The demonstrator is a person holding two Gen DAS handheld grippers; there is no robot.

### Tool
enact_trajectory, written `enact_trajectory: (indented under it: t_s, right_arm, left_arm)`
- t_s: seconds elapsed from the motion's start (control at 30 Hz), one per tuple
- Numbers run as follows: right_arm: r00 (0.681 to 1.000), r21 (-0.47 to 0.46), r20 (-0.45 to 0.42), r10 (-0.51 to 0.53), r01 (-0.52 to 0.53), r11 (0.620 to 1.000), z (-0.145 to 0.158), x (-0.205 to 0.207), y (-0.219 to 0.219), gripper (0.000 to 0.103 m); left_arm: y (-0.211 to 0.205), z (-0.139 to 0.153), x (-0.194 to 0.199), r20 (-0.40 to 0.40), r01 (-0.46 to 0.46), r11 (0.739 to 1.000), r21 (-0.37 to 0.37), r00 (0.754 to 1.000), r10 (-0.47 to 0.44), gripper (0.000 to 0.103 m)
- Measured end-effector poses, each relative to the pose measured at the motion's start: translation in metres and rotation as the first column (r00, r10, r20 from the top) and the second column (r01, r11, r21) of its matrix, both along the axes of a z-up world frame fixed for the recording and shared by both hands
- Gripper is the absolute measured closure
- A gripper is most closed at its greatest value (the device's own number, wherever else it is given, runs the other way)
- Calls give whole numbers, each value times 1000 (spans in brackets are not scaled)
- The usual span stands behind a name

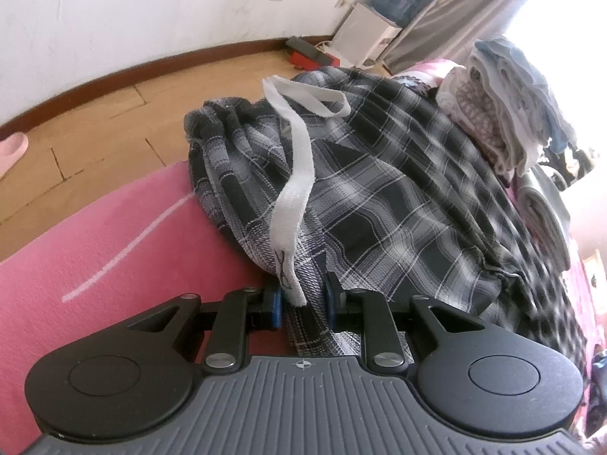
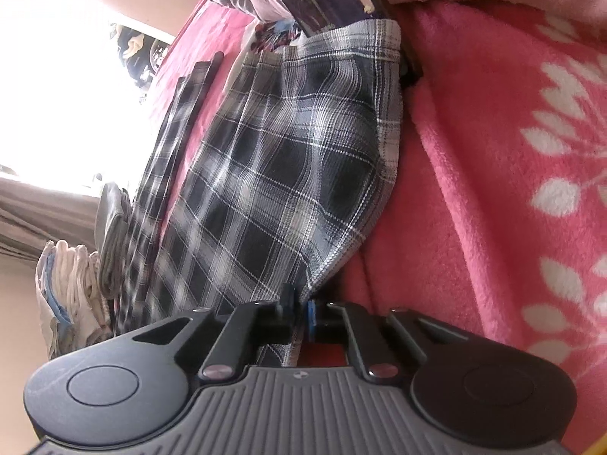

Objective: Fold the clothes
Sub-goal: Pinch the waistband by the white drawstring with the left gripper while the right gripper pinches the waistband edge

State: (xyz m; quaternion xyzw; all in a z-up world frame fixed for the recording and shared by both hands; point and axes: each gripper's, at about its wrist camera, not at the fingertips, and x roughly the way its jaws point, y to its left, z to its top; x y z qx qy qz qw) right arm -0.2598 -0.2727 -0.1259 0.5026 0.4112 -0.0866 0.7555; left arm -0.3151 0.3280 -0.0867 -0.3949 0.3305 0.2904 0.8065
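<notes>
While plaid shorts lie on the pink blanket, we see left gripper pinching waistband w/ drawstring; right gripper pinches the hem, contact partly hidden.

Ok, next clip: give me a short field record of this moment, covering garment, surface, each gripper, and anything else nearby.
garment: plaid shorts, black, grey and white, bunched at the waistband
drawstring: white drawstring lying loose across the fabric
surface: pink blanket with a white leaf print
left gripper: jaws around a fold of the plaid fabric, a gap showing
right gripper: pinching the shorts' corner hem
nearby: stack of folded clothes behind the shorts
floor: wooden floor beyond the blanket edge
</notes>
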Motion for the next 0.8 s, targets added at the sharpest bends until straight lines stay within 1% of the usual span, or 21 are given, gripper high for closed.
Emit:
enact_trajectory:
  t_s: [0.13,0.37,0.8]
  right_arm:
    - [1000,-3,20,-1,1,1000,4,-1,0,101]
    - [999,-21,53,14,-12,1000,12,3,2,101]
    - [999,-16,48,3,-3,1000,12,4,1,101]
  left_arm:
    - [2,3,-3,17,-6,1000,-5,1000,6,87]
    - [0,9,0,33,5,1000,25,999,-6,92]
    - [2,7,1,37,2,1000,17,999,-3,92]
